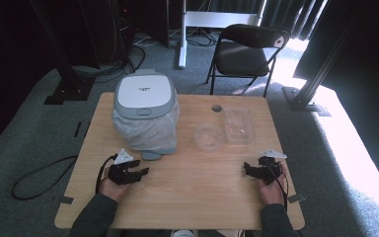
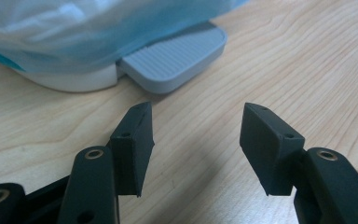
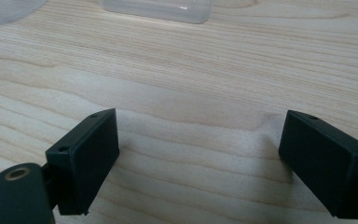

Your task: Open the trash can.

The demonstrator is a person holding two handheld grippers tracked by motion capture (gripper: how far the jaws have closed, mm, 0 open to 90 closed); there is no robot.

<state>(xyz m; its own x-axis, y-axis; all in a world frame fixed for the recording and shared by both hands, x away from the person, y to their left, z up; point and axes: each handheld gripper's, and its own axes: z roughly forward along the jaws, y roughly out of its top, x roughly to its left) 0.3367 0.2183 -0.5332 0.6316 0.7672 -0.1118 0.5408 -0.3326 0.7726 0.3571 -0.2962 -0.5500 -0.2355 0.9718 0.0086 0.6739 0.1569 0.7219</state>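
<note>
Here the left hand-held gripper (image 1: 137, 174) rests low over the bench (image 1: 192, 197) with its jaws spread and nothing between them, just short of the grey pedal (image 2: 175, 58) of the bag-lined bin (image 1: 145, 111). The right hand-held gripper (image 1: 250, 169), likewise spread and empty, points toward a clear tray (image 1: 239, 125) and clear bowl (image 1: 208, 137) farther off.

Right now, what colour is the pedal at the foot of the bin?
Grey, with fine ridges across the pedal; the left gripper view shows it best.
</note>
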